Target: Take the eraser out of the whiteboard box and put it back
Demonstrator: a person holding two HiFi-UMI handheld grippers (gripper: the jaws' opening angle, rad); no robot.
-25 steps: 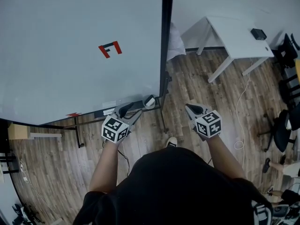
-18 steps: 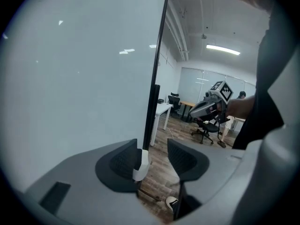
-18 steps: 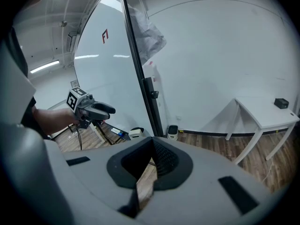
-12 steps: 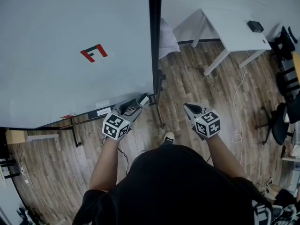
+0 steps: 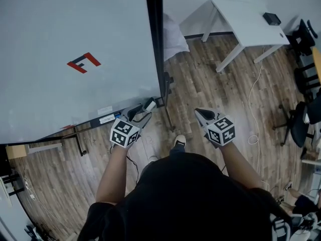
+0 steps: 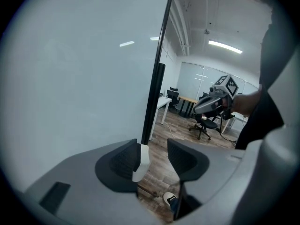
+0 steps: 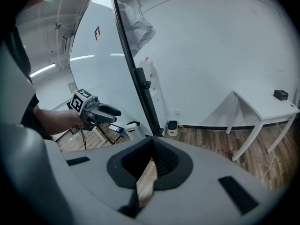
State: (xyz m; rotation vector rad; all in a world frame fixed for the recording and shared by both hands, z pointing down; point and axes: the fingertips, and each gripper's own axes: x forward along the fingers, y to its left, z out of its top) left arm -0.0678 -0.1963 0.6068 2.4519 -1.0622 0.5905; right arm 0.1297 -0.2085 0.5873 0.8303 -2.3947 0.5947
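Observation:
A small white whiteboard box point(image 5: 150, 105) sits at the right end of the tray under the whiteboard point(image 5: 60, 44). I cannot make out the eraser in it. My left gripper point(image 5: 136, 115) is open and empty, its tips just short of the box. In the left gripper view the left gripper point(image 6: 153, 156) frames the white box point(image 6: 143, 159) right beside its left jaw. My right gripper point(image 5: 202, 114) hangs over the wood floor, right of the board's black edge post point(image 5: 154, 44). In its own view the right gripper point(image 7: 149, 165) is shut with nothing in it, and the box point(image 7: 132, 128) shows beyond.
A red F mark point(image 5: 84, 63) is on the board. A white table point(image 5: 246, 24) carrying a small black item point(image 5: 271, 18) stands at the far right. Office chairs point(image 5: 301, 124) and a floor cable point(image 5: 258, 129) lie to the right. My shoe point(image 5: 179, 142) is below.
The board and its box have slid left in the head view. The left gripper now sits closer to the white box. The right gripper has barely moved.

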